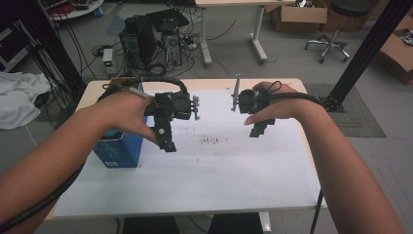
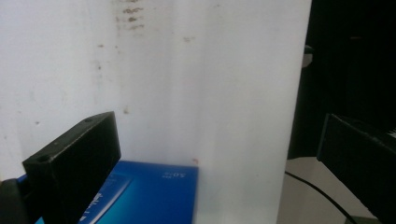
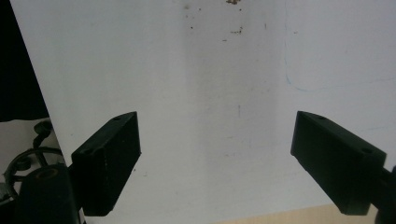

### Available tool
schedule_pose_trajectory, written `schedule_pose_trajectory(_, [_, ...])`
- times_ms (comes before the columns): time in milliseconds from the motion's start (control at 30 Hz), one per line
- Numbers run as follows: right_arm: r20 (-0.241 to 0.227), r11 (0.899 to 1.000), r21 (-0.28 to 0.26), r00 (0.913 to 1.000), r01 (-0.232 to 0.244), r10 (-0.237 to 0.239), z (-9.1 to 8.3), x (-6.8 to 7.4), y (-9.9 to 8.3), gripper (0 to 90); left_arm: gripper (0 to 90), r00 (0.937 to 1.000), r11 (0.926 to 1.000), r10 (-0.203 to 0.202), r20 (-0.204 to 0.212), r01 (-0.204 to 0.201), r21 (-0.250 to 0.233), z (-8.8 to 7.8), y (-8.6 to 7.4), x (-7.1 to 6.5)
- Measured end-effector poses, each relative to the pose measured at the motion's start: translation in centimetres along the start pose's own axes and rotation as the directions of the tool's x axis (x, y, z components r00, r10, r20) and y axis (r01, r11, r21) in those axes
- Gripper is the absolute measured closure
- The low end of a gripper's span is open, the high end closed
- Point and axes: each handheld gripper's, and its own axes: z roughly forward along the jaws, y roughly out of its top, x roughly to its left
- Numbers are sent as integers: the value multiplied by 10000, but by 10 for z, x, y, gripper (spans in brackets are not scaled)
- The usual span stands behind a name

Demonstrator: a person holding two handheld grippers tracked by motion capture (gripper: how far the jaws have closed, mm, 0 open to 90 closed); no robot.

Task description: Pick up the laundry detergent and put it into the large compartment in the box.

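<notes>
both grippers held over the white surface, jaws apart, blue box by your left

your left gripper [image 1: 168, 127] hangs above the white surface [image 1: 219, 165] with its jaws pointing down toward you. in the left gripper view those jaws stand wide apart with nothing between them; the gap looks onto bare white sheet. the blue box [image 1: 119, 148] stands on the surface just beside your left jaws, on their outer side, under your left hand [image 1: 122, 114]. in the left gripper view the box [image 2: 149, 193] shows just behind the nearer jaw and reaches a little way into the gap at the bottom; you cannot tell from that view whether the jaw touches it. in the high view the jaws and the box look close but apart.

your right gripper [image 1: 258, 124] is held above the surface too, well apart from the left one, gripped in your right hand [image 1: 275, 105]. in the right gripper view its jaws are spread wide with nothing clamped, and only white sheet with a few dark specks [image 3: 233, 18] lies between them. a patch of small dark marks [image 1: 212, 141] sits on the surface between the two sets of jaws. a cable [image 1: 53, 195] trails from the left gripper along your left forearm
</notes>
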Motion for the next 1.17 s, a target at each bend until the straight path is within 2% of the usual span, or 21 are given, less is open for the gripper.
schedule_pose_trajectory(333, [-26, 10000, -57, 10000, 55, -56, 0, -1, 3, 158, 1, 9996, 9997, -230, -137, 231, 33, -1, -5, 3])
schedule_pose_trajectory(1167, [-58, 10000, -13, 10000, 61, -61, 3, -4, 3, 158, 1, 9999, 9999, -100, -99, 101, 83, 0, -2, 6])
